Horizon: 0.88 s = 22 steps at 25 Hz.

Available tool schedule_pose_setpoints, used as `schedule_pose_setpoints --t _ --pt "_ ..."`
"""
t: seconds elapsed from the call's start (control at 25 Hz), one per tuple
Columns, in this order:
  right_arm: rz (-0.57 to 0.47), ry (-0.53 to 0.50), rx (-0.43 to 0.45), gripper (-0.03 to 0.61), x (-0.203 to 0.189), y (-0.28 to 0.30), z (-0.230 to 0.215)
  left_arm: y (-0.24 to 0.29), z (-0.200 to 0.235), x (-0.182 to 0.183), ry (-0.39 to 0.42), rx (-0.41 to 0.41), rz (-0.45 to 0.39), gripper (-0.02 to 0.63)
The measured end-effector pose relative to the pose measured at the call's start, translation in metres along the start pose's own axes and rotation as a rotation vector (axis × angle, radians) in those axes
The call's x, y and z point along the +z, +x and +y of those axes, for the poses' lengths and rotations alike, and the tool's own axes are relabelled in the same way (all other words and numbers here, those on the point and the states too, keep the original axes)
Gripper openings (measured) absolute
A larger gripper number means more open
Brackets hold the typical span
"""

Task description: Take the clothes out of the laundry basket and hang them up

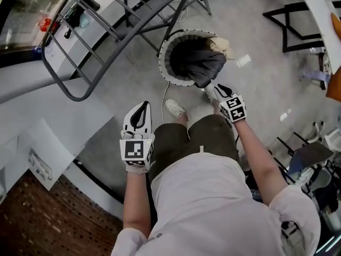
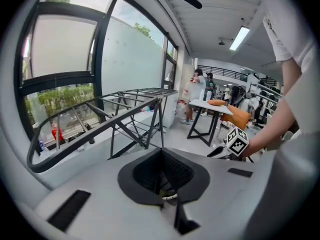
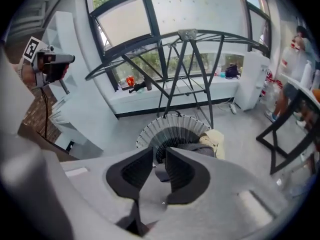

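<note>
A round white laundry basket (image 1: pixel 166 46) stands on the floor ahead of me, holding dark grey clothes (image 1: pixel 198 63) and a cream cloth (image 1: pixel 221 47) at its far rim. My right gripper (image 1: pixel 211 90) points down at the basket's near edge. Its jaws stand slightly apart with nothing between them. In the right gripper view (image 3: pixel 160 166) the basket (image 3: pixel 150 130) lies just beyond the fingertips. My left gripper (image 1: pixel 141 109) hangs above the floor left of the basket, shut and holding nothing (image 2: pixel 162 176). The grey drying rack (image 1: pixel 101 28) stands behind the basket, bare.
A white shoe (image 1: pixel 175 109) rests on the floor between the grippers. A black-legged table (image 1: pixel 295 20) stands at the right, with people beyond it in the left gripper view. A white window ledge (image 1: pixel 32 63) and a brick floor strip (image 1: pixel 53 217) run along the left.
</note>
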State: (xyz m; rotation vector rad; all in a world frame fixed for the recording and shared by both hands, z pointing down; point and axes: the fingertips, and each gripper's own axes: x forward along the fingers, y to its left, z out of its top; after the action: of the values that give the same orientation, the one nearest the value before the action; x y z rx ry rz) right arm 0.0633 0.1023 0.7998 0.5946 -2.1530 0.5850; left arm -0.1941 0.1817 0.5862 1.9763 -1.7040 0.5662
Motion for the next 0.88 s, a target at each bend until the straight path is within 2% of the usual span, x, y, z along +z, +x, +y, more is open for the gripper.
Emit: schedule_pose_setpoints --t 0.2,0.28,0.36,0.48,0.72,0.88 --pt "0.064 0.082 -0.051 0.096 -0.049 0.050 0.005 0.026 0.005 -0.029 0.043 -0.095 0.068 0.002" --pt "0.092 0.121 -0.072 0.134 -0.069 0.073 0.004 0.036 0.006 -0.042 0.054 -0.120 0.095 0.002" --pt "0.125 0.157 -0.092 0.199 -0.089 0.098 0.000 0.047 0.007 -0.057 0.068 -0.141 0.125 0.001" --pt "0.173 0.201 -0.118 0.244 -0.117 0.135 -0.009 0.060 0.011 -0.081 0.087 -0.160 0.167 0.002" --pt "0.242 0.271 -0.129 0.262 -0.151 0.186 -0.021 0.068 0.016 -0.107 0.112 -0.154 0.249 0.002" --pt "0.238 0.286 -0.134 0.262 -0.154 0.206 -0.036 0.071 0.009 -0.120 0.113 -0.162 0.293 0.002"
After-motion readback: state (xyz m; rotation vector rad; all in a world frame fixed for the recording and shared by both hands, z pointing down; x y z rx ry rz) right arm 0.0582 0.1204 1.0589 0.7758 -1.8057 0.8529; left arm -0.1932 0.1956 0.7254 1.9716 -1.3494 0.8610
